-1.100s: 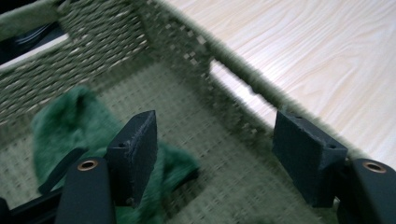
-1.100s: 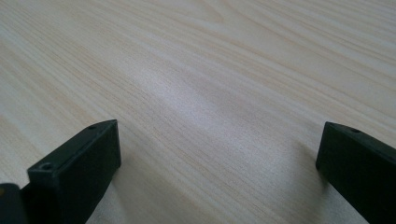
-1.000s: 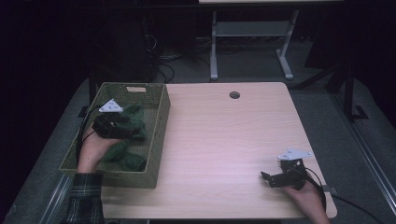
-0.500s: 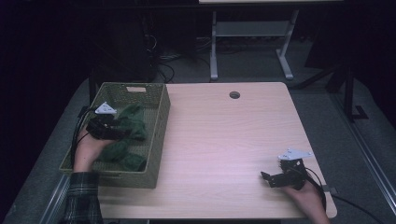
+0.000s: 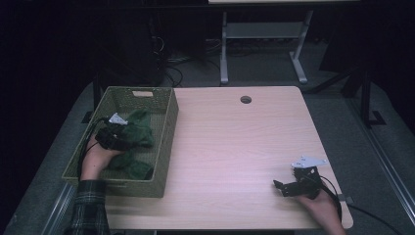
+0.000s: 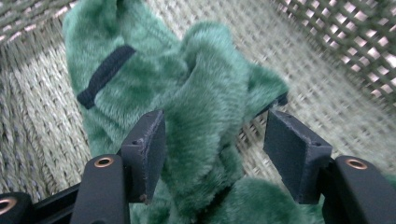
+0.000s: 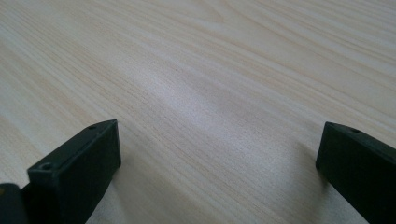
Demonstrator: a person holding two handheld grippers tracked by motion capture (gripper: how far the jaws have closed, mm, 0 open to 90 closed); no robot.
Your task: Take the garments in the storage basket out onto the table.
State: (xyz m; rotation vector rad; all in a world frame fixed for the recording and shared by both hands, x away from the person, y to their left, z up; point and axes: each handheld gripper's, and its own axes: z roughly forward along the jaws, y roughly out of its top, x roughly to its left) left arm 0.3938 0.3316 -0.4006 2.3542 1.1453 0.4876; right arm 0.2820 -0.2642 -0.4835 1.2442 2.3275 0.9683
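Left gripper (image 6: pixel 212 154) is down inside the woven basket (image 5: pixel 166 142), at about nine o'clock on the table (image 5: pixel 235 147), and its jaws have just been closing around a raised fold of the green fleece cloth (image 6: pixel 205 107). One pad brushes the fur, the other stands clear of it, so no grip yet. This looks like the grasping step of lifting the cloth out. The next move, I'd say, calls for the jaws to come together on that fold, then a straight lift clear of the basket wall.

The cloth lies crumpled, its long run from twelve toward six o'clock along the basket in the high view; a dark strap (image 6: pixel 105 74) sits on it.

Right gripper (image 5: pixel 293 185) rests at five o'clock, jaws wide apart over bare wood.
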